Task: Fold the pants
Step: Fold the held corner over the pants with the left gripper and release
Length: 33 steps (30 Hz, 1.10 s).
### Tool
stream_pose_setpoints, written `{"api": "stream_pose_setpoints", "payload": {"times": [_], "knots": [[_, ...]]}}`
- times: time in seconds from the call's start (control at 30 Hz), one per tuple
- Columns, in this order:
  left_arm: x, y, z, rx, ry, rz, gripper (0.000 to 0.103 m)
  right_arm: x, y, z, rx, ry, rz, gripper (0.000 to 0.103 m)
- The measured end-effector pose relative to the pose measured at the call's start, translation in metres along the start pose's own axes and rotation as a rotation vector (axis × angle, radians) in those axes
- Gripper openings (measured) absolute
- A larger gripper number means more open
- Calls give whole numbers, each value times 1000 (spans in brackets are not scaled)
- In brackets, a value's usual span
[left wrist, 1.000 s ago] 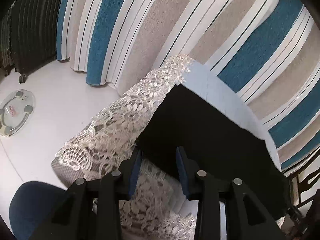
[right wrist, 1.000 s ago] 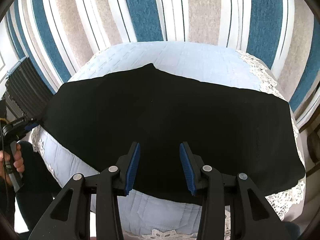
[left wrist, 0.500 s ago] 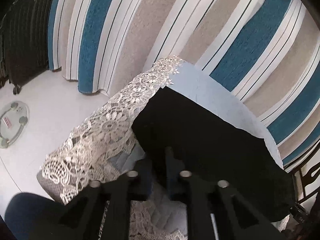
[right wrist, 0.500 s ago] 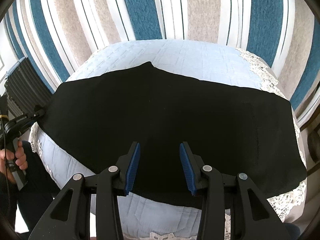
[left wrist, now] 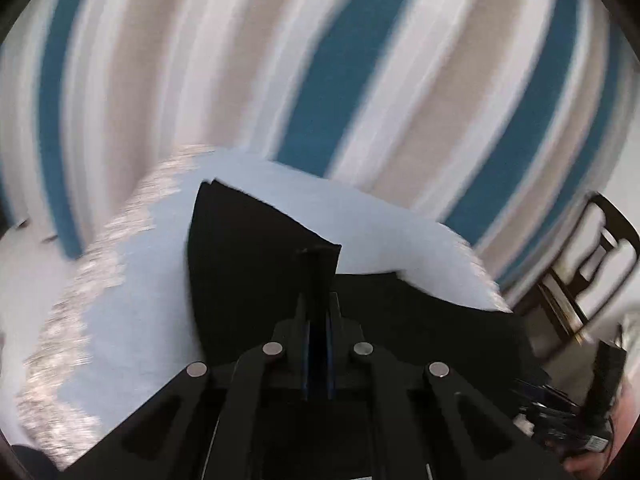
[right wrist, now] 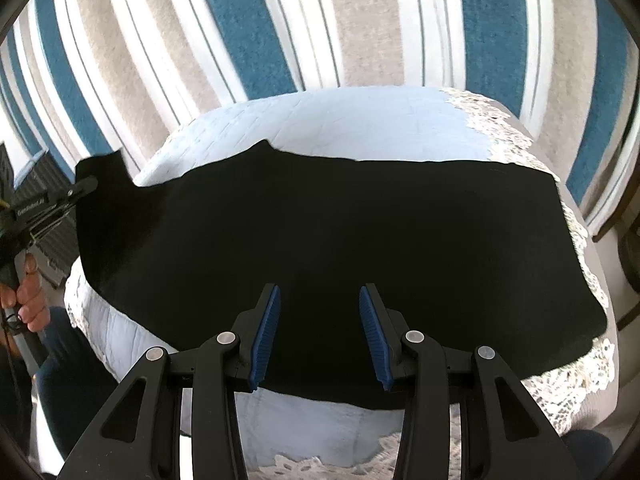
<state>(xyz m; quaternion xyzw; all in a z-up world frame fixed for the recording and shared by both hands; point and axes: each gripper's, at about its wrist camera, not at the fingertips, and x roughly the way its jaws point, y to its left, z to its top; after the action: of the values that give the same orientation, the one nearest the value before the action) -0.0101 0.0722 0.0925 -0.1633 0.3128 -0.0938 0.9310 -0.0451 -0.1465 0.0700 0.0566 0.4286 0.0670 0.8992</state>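
Black pants lie spread across a light-blue quilted table cover. My left gripper is shut on the left end of the pants and holds that end lifted off the cover; it also shows at the left of the right wrist view, with the raised flap of cloth above it. My right gripper is open and empty, hovering over the near edge of the pants at their middle.
A striped blue, beige and white curtain hangs behind the table. White lace trim edges the cover. A dark wooden chair stands at the right. A black ribbed object stands at the left.
My left gripper shut on the left end of the pants and lifted it up and toward the right. The right gripper has stayed open in place.
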Motion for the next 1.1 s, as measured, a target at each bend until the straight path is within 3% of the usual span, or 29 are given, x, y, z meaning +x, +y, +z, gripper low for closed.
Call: {"api": "stream_pose_setpoints", "payload": {"times": [0.23, 0.37, 0.6, 0.77, 0.83, 1.0, 1.1], "knots": [[41, -81, -41, 166, 160, -202, 7, -13, -24, -6, 63, -24, -6, 42], [72, -89, -81, 200, 305, -191, 7, -9, -33, -12, 93, -7, 2, 42], [54, -80, -73, 155, 323, -249, 11, 1, -27, -7, 104, 0, 84, 42], [24, -67, -65, 126, 270, -294, 26, 10, -15, 1, 119, 6, 181, 42], [16, -57, -61, 111, 232, -257, 29, 17, -8, 4, 126, 19, 229, 42], [26, -13, -43, 46, 196, -81, 29, 44, 7, 8, 127, 80, 302, 42], [32, 8, -40, 5, 193, -45, 29, 55, 14, 12, 127, 99, 338, 42]]}}
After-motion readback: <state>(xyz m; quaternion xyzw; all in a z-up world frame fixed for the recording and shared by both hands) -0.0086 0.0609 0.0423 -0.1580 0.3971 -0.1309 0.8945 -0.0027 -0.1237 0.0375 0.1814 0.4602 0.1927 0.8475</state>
